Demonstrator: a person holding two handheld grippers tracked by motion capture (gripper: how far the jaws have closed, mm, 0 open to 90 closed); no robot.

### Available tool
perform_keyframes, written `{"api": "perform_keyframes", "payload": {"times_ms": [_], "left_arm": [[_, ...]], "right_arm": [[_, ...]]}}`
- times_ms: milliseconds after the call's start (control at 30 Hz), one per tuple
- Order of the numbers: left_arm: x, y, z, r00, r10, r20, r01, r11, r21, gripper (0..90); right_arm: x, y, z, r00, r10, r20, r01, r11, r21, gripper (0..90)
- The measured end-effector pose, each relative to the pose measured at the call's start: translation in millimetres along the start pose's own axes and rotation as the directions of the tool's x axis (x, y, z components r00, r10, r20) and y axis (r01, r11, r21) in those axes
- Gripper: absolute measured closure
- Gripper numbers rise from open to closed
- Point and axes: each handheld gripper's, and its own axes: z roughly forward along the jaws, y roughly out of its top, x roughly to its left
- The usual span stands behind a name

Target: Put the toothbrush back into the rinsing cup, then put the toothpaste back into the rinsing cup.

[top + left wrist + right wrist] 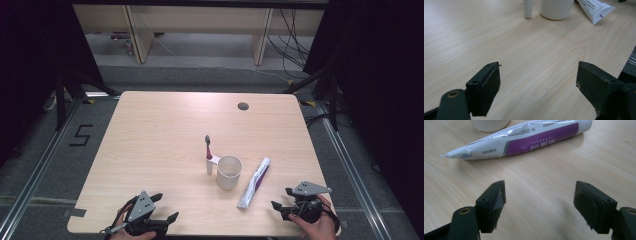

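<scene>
Two grippers sat low at near edge of table [150, 125], both empty. Left gripper [161, 210] by near-left corner, jaws spread wide, bare wood between them. Right gripper [282, 199] by near-right corner, jaws likewise spread, nothing held. Toothpaste tube [254, 182] lay flat just ahead of right gripper, crimped end nearest it. White cup [229, 172] stood upright left of tube. Toothbrush [208, 152] stood upright just left of cup.

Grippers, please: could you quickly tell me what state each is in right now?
Left tool: open, holding nothing.
Right tool: open, holding nothing.
</scene>
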Motion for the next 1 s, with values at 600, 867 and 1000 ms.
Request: {"api": "perform_keyframes", "payload": {"times_ms": [600,867,1000], "left_arm": [[-7.1,-7.8,1.7,0.9987,0.051,0.000,-0.051,0.9974,0.051,18.9],[-8.4,-8.0,-1.3,0.9991,0.042,-0.010,-0.042,0.9985,0.035,19.2],[-8.3,-8.6,-0.6,0.9988,0.047,-0.009,-0.047,0.9978,0.047,19.3]], "right_arm": [[-11.6,17.9,-2.6,0.9999,-0.010,0.004,0.010,0.9977,-0.067,42.0],[-20.4,39.4,-1.9,0.9991,-0.010,0.041,0.013,0.9957,-0.092,70.3],[-26.7,47.7,5.0,0.9980,-0.039,0.050,0.043,0.9955,-0.085,78.3]]}}
